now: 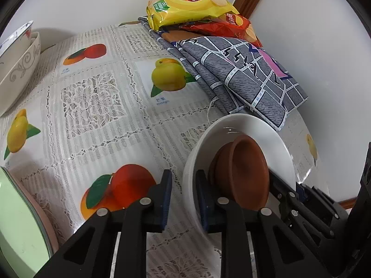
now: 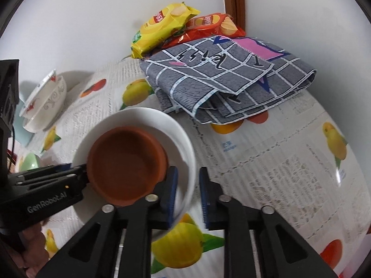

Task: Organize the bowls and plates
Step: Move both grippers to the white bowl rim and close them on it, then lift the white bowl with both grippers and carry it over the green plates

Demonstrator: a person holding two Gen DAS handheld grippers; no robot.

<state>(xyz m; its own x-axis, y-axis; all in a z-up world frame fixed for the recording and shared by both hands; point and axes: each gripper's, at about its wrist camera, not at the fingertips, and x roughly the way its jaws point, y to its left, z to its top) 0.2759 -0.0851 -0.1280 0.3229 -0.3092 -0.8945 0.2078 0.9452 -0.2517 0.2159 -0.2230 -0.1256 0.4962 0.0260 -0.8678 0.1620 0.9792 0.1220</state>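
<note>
A white bowl [image 1: 250, 134] holds a small brown clay dish [image 1: 243, 171] and is lifted, tilted, above the fruit-print tablecloth [image 1: 97, 106]. My left gripper [image 1: 183, 192] has its jaws around the bowl's near rim, one finger inside and one outside. My right gripper [image 2: 187, 190] straddles the opposite rim of the white bowl [image 2: 162, 120], with the brown dish [image 2: 126, 164] resting against its inner finger. Each gripper shows in the other's view. Two stacked patterned bowls [image 1: 16, 62] stand at the far left, also in the right wrist view [image 2: 44, 106].
A folded grey checked cloth [image 1: 241, 74] lies at the back right with yellow [image 1: 190, 4] and red [image 1: 229, 25] chip bags on it. A pale green plate [image 1: 20, 227] sits at the near left. White walls bound the table's back and right.
</note>
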